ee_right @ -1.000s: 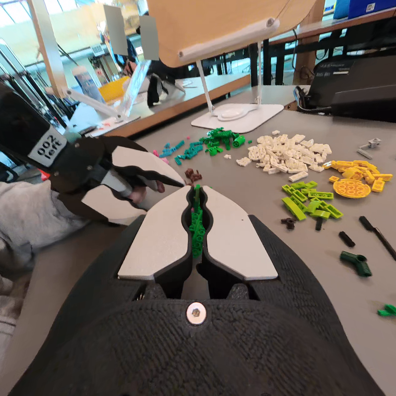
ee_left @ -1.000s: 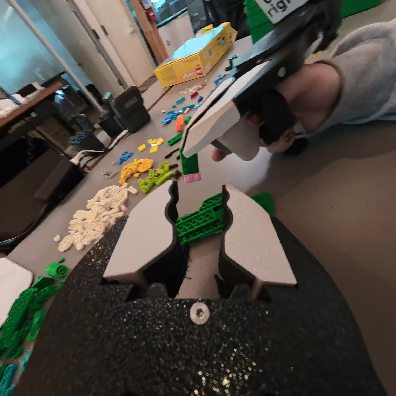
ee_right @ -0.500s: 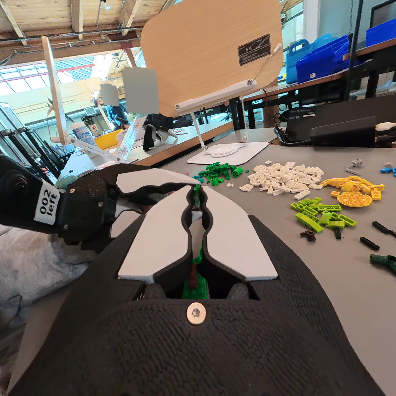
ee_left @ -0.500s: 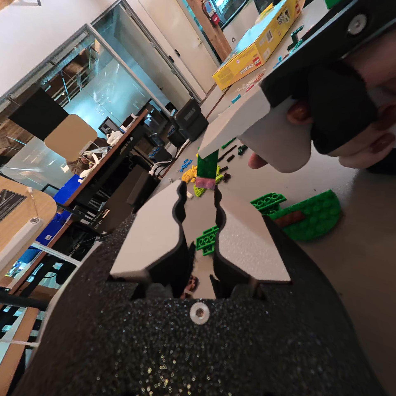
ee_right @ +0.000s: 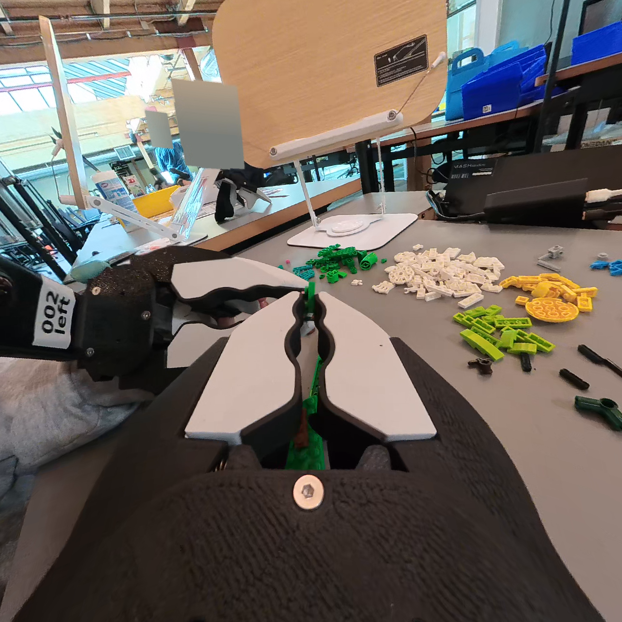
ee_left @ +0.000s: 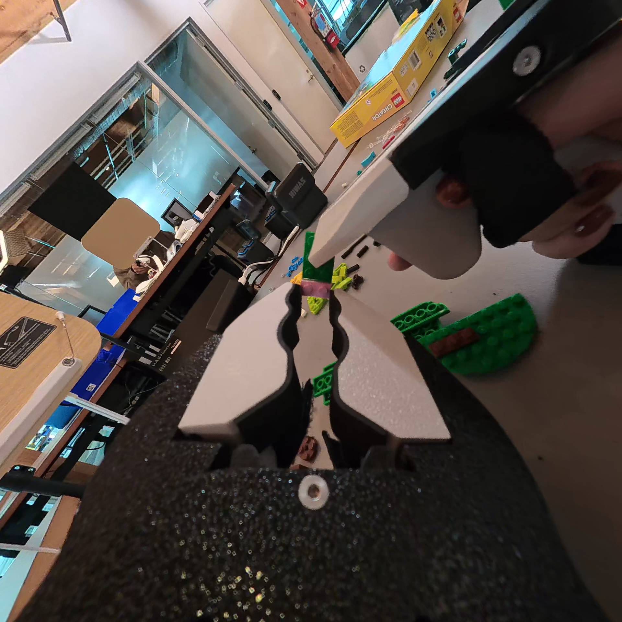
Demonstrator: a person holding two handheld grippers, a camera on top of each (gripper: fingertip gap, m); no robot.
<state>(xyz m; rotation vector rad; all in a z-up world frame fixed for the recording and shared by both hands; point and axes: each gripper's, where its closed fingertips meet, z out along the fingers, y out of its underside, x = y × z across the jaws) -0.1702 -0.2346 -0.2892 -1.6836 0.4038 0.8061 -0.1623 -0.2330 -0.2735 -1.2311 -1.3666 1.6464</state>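
Two grippers meet on one green plate above a desk (ee_left: 555,471) strewn with bricks.
Left wrist view: the left gripper (ee_left: 314,293) pinches the pink brick (ee_left: 314,290) under the green plate (ee_left: 318,269). Right wrist view: the right gripper (ee_right: 309,296) clamps that plate edge-on; white bricks (ee_right: 444,274) lie beyond.

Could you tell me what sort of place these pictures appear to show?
Probably a shared workshop or lab: long desks in rows, blue storage bins, exposed wooden ceiling beams, and a grey worktable with sorted toy bricks.
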